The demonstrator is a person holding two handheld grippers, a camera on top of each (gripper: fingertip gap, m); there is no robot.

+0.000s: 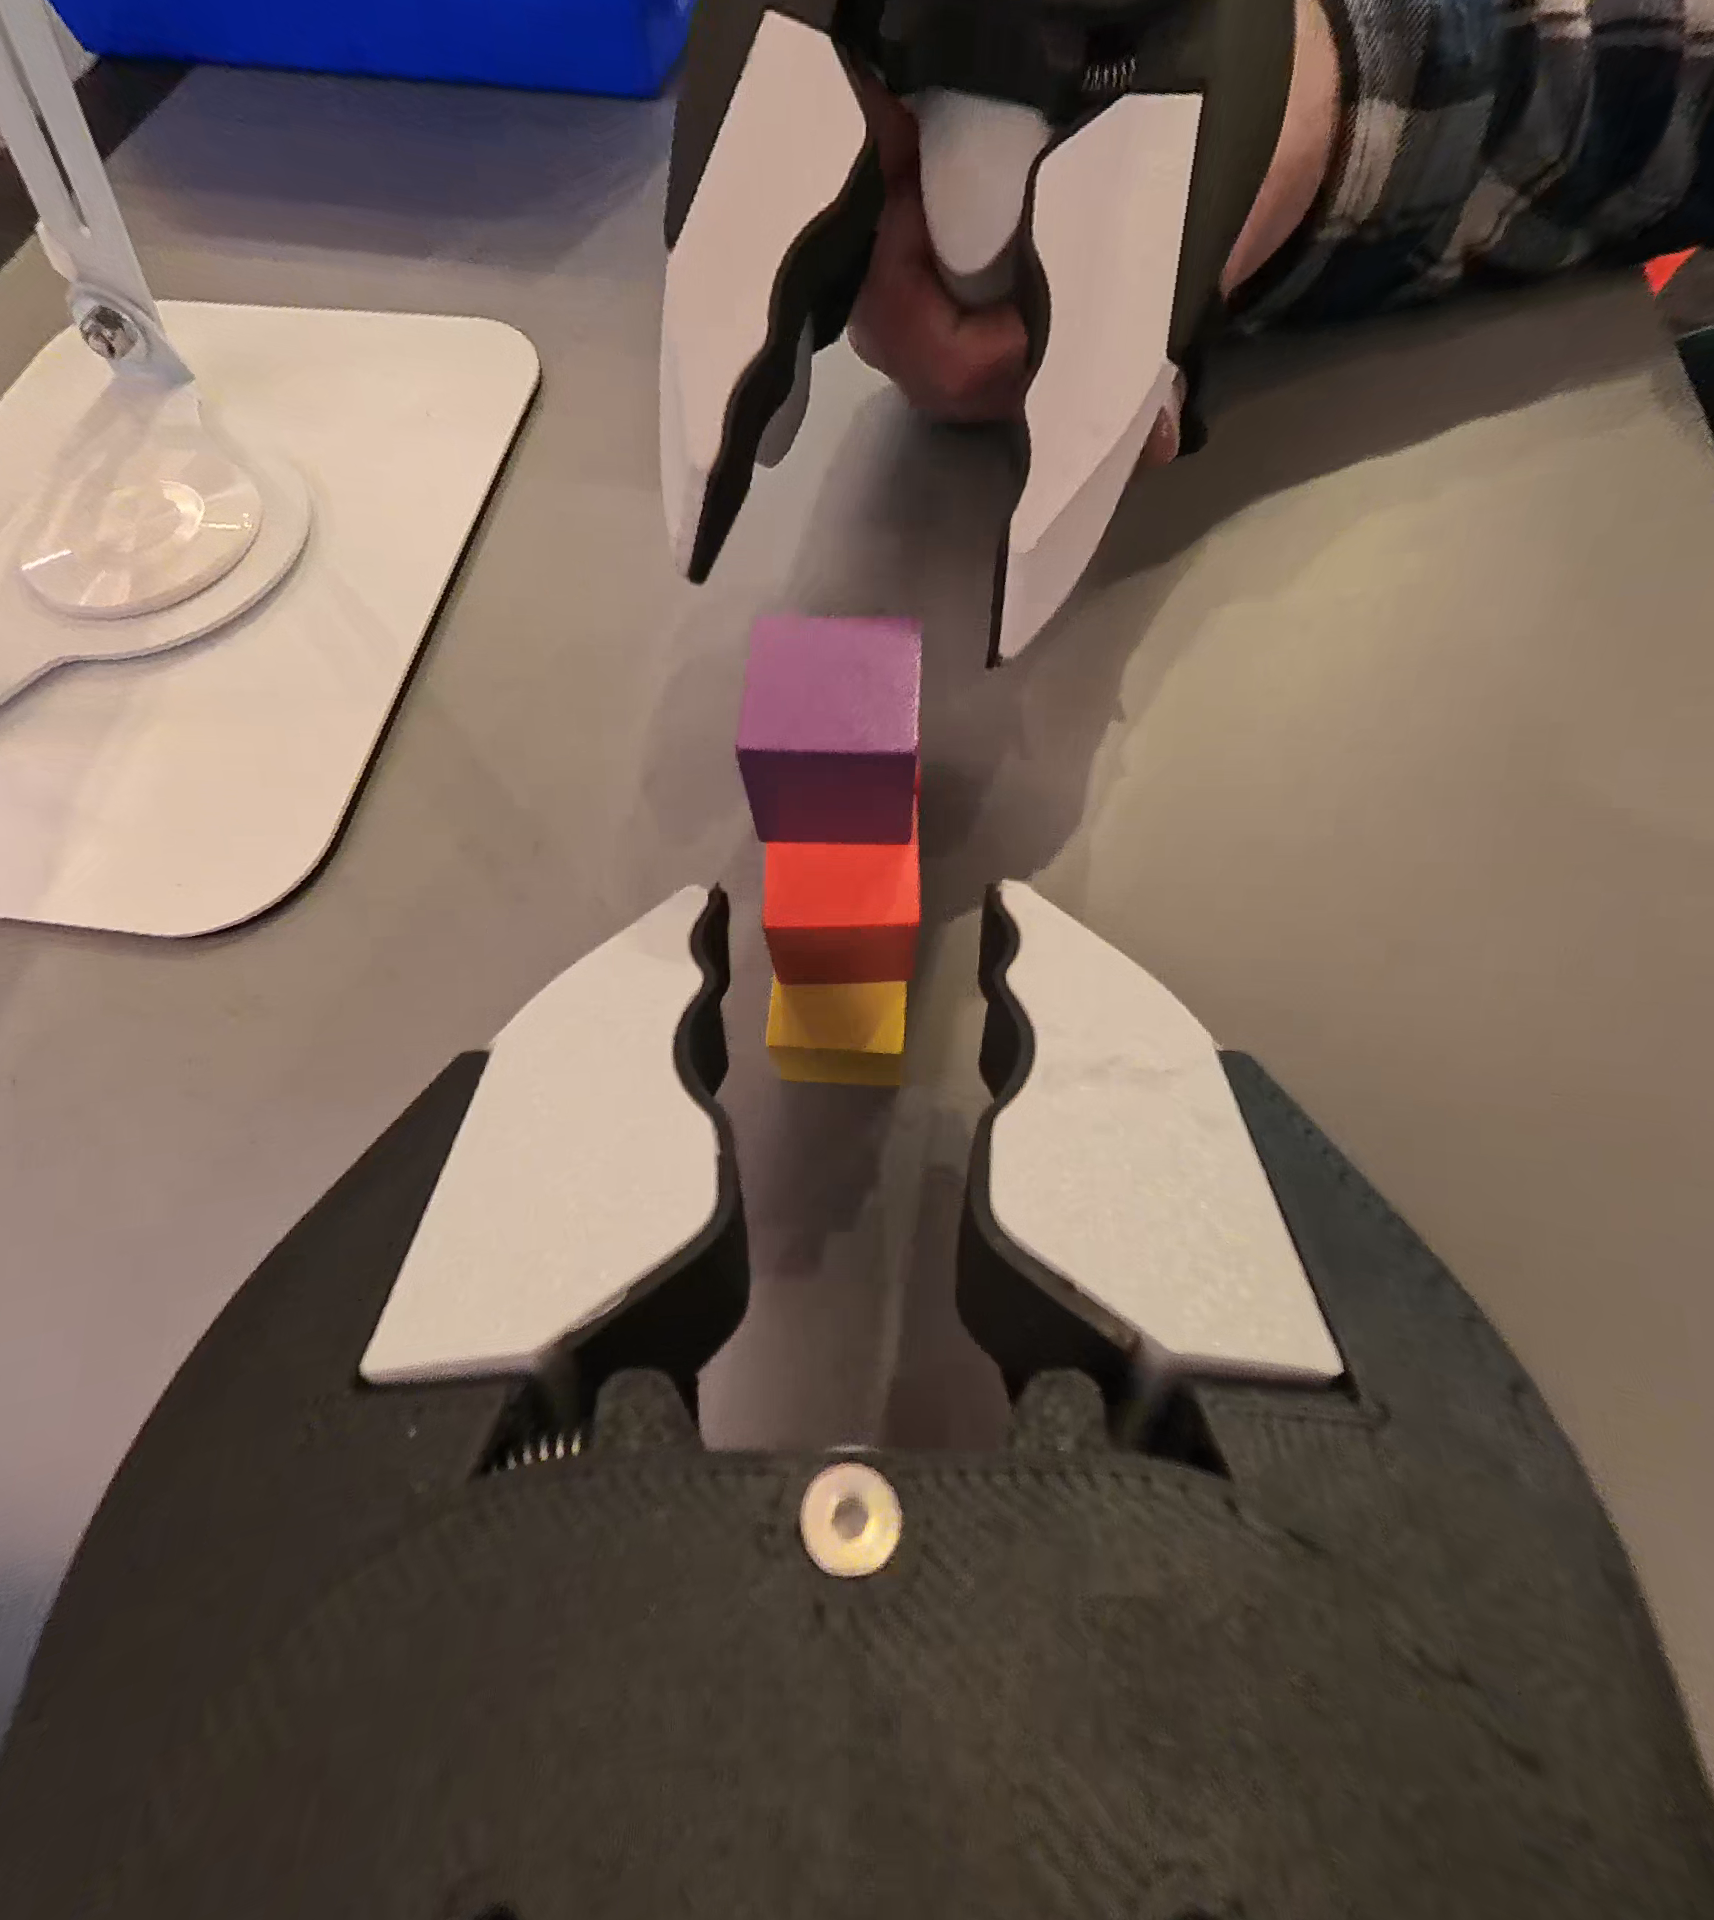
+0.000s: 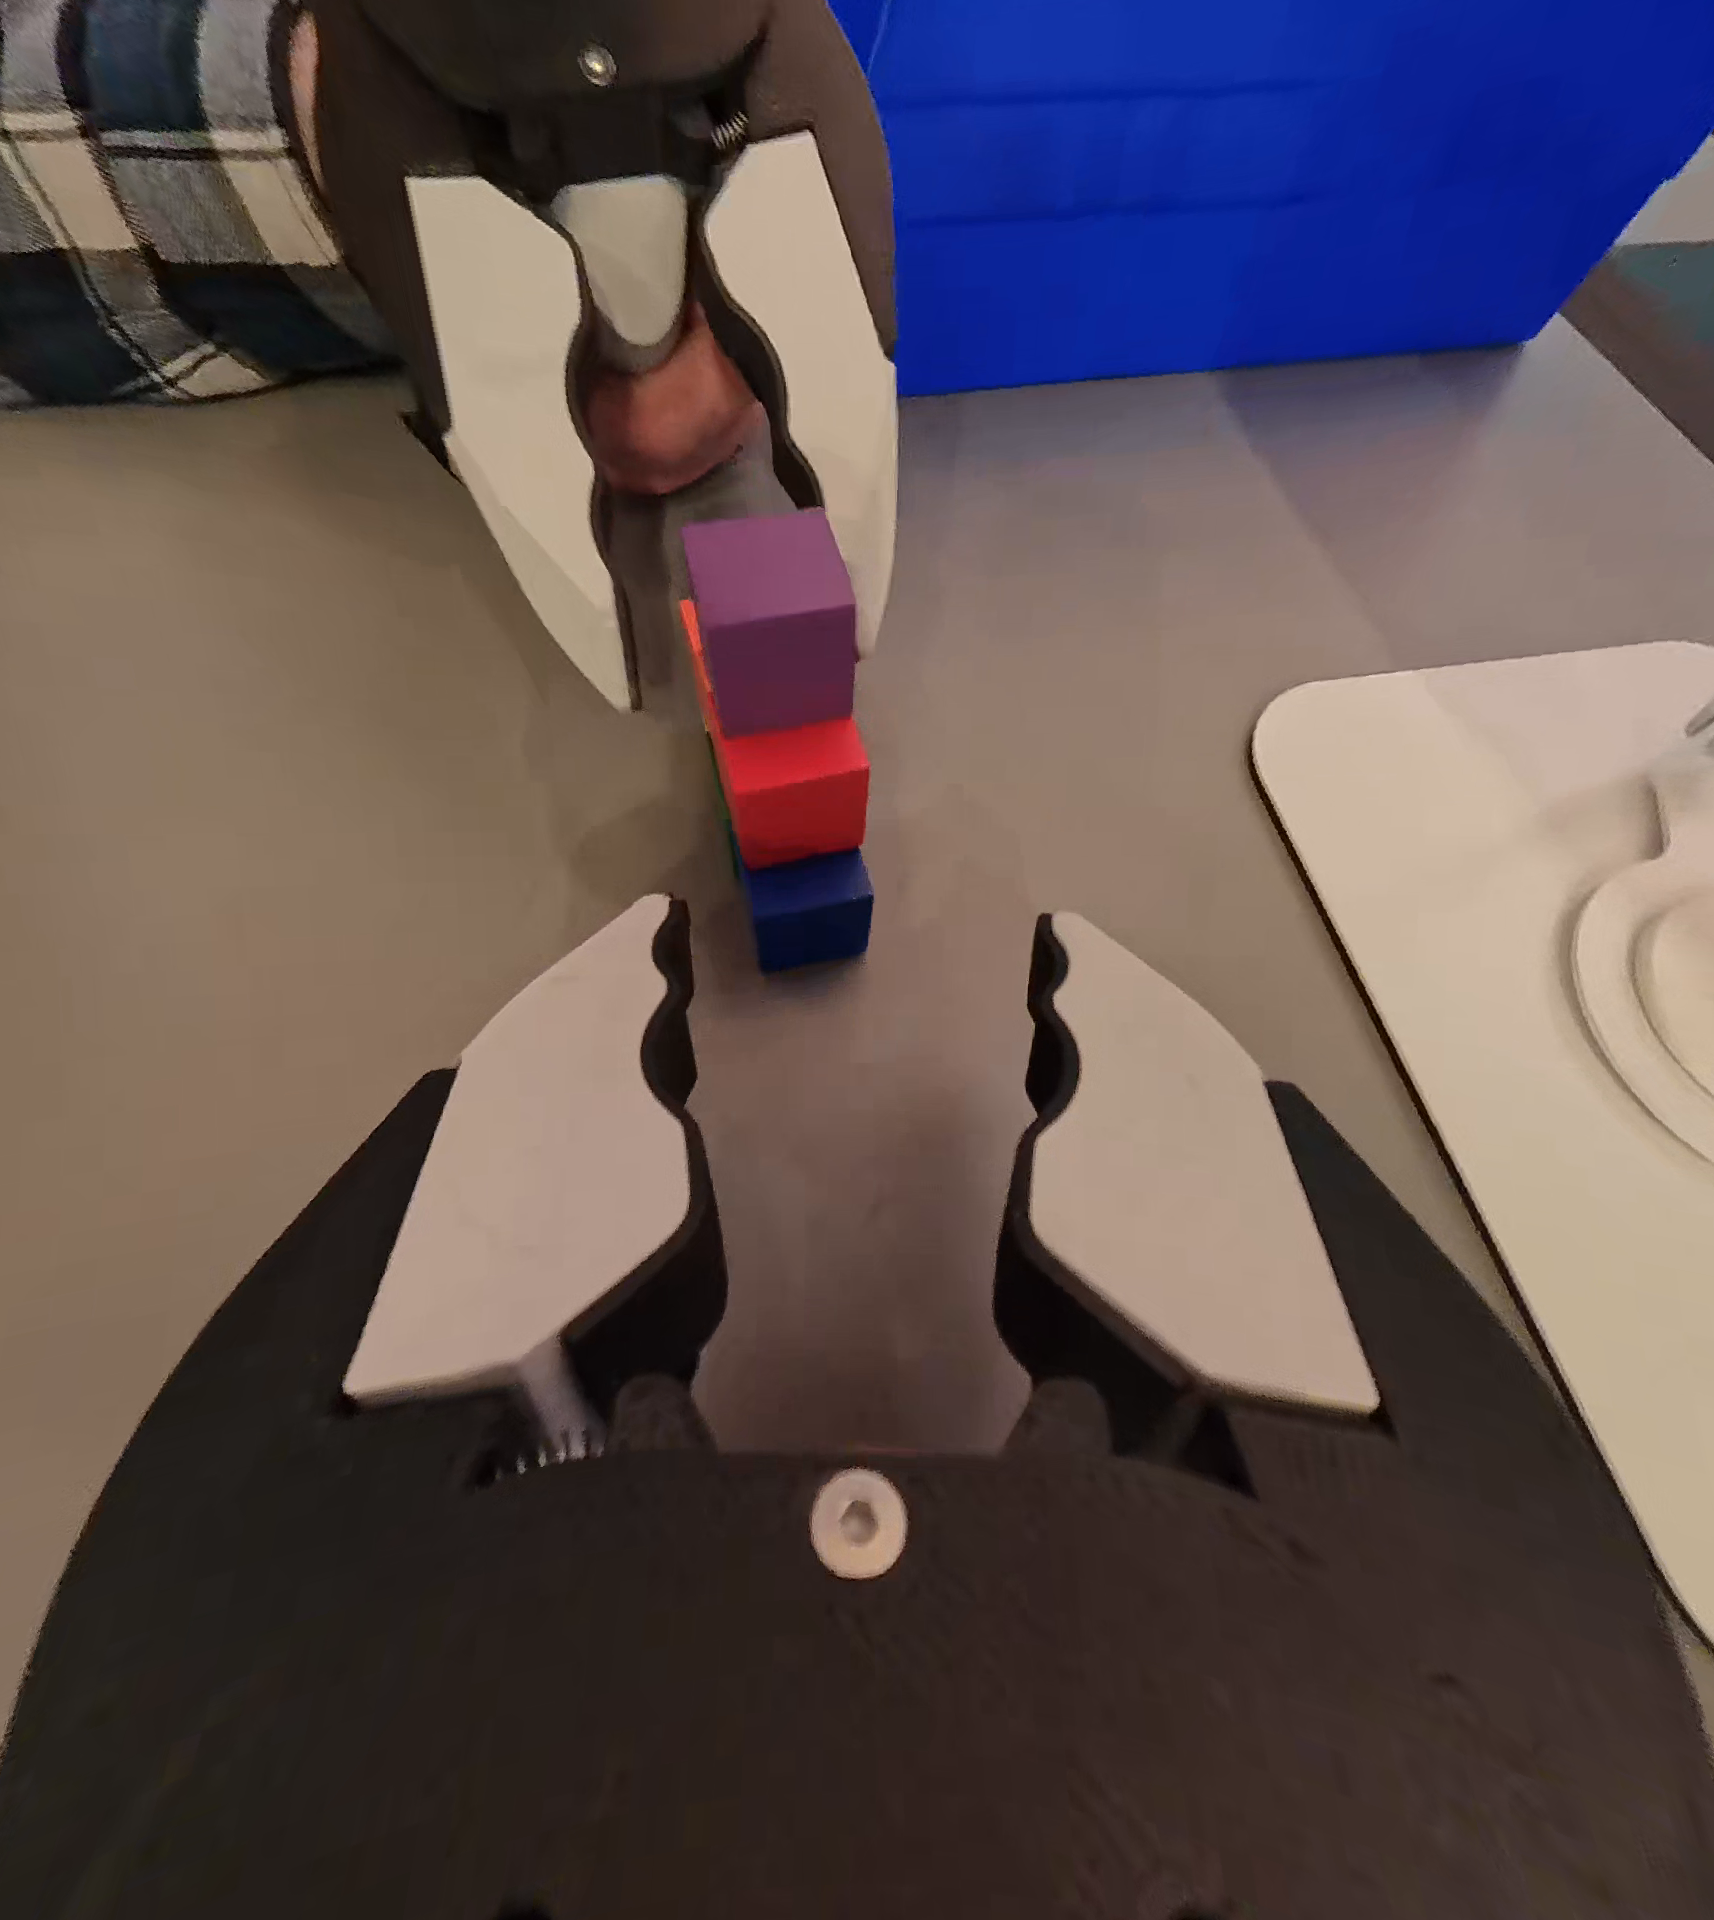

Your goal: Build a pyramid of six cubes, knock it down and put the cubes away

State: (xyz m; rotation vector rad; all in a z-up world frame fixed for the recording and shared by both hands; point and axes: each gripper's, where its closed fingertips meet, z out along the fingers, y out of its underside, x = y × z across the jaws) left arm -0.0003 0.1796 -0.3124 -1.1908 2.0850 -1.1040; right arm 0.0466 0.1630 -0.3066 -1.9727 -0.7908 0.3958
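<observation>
A: Cubes first, then: where do they stand?

B: Stacked as a finished pyramid on the grey worktop [image 1: 1352,831], seen end-on from both wrists. From the left wrist, going left to right: a white stand base [image 1: 157,623], then the pyramid in the middle, then bare worktop and a plaid sleeve [image 1: 1559,135] at the far right. The purple cube [image 1: 827,717] tops it, an orange cube [image 1: 840,904] sits below, a yellow cube [image 1: 837,1023] at the bottom.

A: And from the right wrist?

B: Left to right: the sleeve, the pyramid, a blue bin [image 2: 1300,187] behind it, the stand base at the right. Here the near end shows purple over a red cube [image 2: 796,790] over a blue cube [image 2: 809,909]; a sliver of green edges out behind them.

A: The jaws?

B: The left gripper [image 1: 851,894] has its jaws moderately apart and empty; the orange and yellow cubes stand between the tips with a gap on each side, nothing pressed. The right gripper [image 2: 853,920] has wider jaws, also empty, and the blue cube lies just ahead of its tips, nearer the left one.

A: So which step?

B: I judge the building done and the knock-down at hand. The next move calls for a sideways push at the stack, kept gentle enough that the cubes stay on the worktop, then picking them one by one into the bin.
</observation>
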